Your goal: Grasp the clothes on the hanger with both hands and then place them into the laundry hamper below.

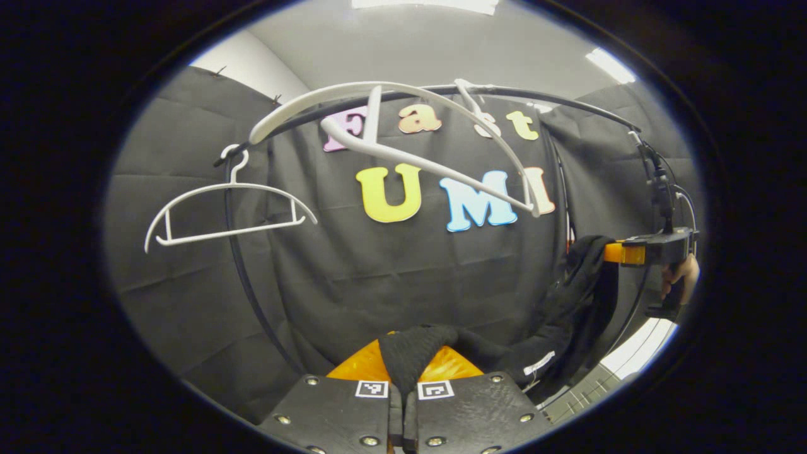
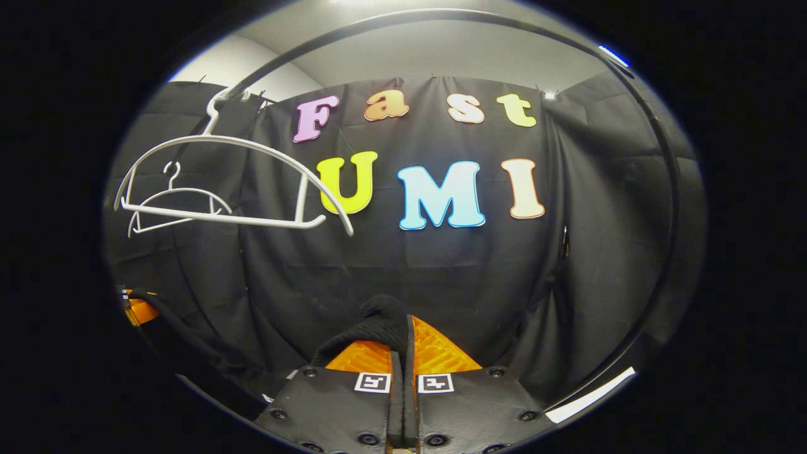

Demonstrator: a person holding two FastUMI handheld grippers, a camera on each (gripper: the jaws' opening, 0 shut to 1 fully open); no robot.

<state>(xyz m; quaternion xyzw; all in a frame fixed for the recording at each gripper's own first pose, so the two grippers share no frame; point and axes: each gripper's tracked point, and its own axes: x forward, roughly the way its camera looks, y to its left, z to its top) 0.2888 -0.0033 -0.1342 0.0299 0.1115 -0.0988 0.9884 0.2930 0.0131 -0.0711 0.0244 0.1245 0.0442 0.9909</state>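
Both grippers, left gripper [image 1: 403,372] and right gripper [image 2: 403,362], clench the black garment [image 1: 555,328]; its label unreadable.

Black garment [image 1: 555,340] is off my white hanger [image 1: 403,135] and sags between my two grippers, one bunched edge pinched in each. The hanger hangs bare, tilted, on the rail.

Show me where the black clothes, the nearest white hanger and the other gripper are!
black clothes [image 1: 413,353], left gripper view, bunch pinched between the fingers.
white hanger [image 1: 403,154], left gripper view, its lower bar.
right gripper [image 1: 621,253], left gripper view, its tip on the cloth.
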